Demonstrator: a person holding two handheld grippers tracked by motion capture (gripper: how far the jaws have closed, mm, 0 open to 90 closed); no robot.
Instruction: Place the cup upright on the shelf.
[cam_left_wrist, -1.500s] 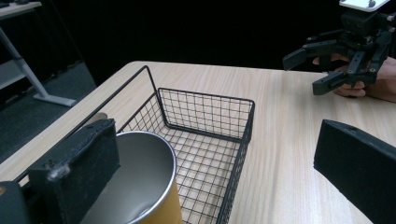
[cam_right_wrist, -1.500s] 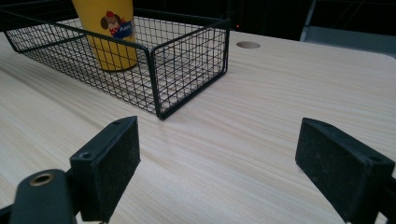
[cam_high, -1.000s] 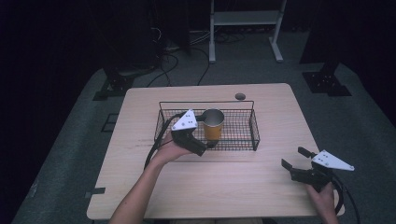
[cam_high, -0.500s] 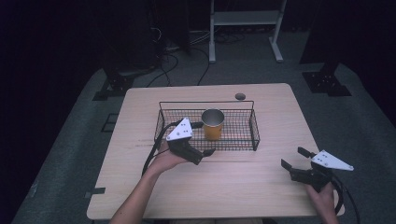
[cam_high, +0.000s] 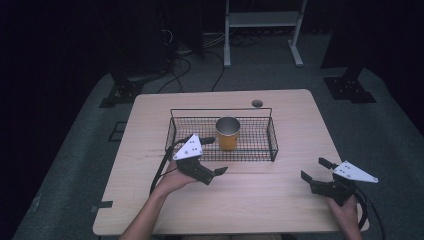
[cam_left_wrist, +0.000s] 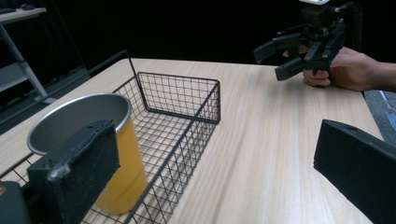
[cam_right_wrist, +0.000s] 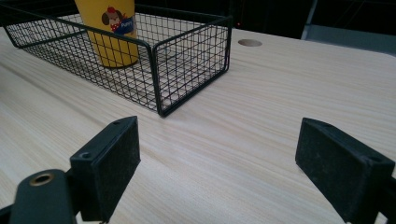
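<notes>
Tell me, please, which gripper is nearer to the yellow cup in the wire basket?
Left. The left gripper sits open just outside the basket's near wall, close beside the yellow cup. The right gripper is open near the table's right front corner, well away from the cup.

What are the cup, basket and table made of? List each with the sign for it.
Cup: likely metal, dull silver inside and at the rim; outside coated glossy yellow with a printed dog picture.
Basket: thin wire grid on a thicker rod frame, probably steel, coated matte black.
Table: pale wood-grain top, smooth with a soft sheen; could be laminate rather than solid wood.
</notes>
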